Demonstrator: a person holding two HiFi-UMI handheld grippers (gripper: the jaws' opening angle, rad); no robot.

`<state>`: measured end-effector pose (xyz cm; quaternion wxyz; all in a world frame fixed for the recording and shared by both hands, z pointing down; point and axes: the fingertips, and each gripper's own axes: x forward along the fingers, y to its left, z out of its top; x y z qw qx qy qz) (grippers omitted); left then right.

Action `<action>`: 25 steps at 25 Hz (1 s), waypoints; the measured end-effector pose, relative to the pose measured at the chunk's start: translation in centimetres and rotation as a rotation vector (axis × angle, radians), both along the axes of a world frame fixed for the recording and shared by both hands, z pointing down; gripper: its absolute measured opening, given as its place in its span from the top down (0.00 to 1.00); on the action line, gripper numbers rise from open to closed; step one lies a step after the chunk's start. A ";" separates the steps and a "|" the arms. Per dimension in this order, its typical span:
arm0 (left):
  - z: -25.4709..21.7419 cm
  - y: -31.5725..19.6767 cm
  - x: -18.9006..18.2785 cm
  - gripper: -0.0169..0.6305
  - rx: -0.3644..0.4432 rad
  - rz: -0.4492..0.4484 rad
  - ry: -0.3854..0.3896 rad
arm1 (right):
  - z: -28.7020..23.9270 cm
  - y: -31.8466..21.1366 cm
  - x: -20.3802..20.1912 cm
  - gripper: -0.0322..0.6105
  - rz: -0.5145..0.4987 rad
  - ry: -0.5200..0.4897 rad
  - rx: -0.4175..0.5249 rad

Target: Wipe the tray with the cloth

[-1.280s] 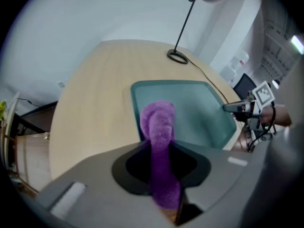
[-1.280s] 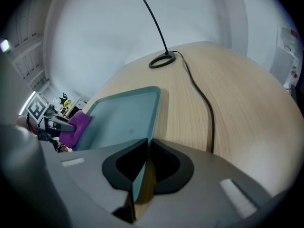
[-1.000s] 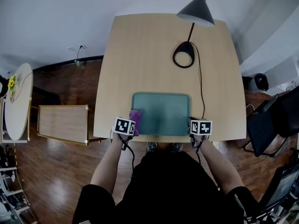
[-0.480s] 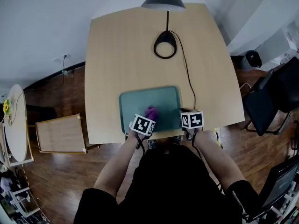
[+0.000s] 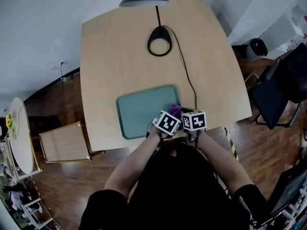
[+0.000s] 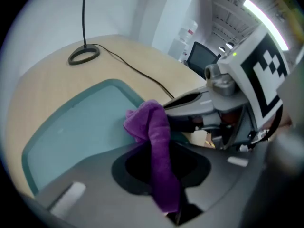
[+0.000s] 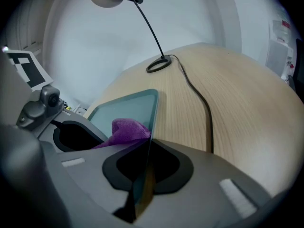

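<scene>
The purple cloth [image 6: 154, 127] is held pinched in the left claw [image 6: 160, 156]. It has been dragged across the tray [image 5: 139, 111] from the left edge to the near right corner, just beside the right claw [image 7: 142, 167]. That claw is kept clamped on the tray's rim, steadying it on the table [image 5: 120, 47]. One near-side pass is judged done, and the far part is likely still unwiped.

Light wood table [image 5: 120, 56] in front of me, teal tray [image 5: 139, 111] near my edge, black lamp base [image 5: 159, 34] far side, cord [image 5: 187, 75] trailing toward me
</scene>
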<state>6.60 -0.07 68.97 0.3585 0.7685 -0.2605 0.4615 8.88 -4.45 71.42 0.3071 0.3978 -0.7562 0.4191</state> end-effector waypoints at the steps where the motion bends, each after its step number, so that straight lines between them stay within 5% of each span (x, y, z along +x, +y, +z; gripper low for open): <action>1: 0.1 -0.1 0.2 0.80 0.009 -0.007 0.000 | 0.0 -0.1 0.0 0.91 0.000 -0.003 0.002; 4: 0.0 -0.1 -0.8 0.80 0.038 -0.027 0.010 | 0.1 -0.1 -0.1 0.91 -0.014 -0.009 0.002; 7: -0.5 1.5 -3.6 0.80 -0.019 -0.098 0.072 | 0.6 0.2 0.3 0.91 -0.032 0.020 -0.015; 11: -1.0 2.9 -11.8 0.80 -0.036 -0.270 0.104 | 0.8 0.1 0.6 0.90 -0.044 0.031 -0.016; 18: -1.9 6.6 -27.2 0.80 -0.024 -0.550 -0.015 | 1.0 -0.1 0.6 0.90 -0.035 0.037 -0.028; 25: -1.6 9.2 -28.9 0.80 0.041 -0.391 -0.199 | 1.0 -0.3 0.7 0.91 -0.019 0.039 -0.015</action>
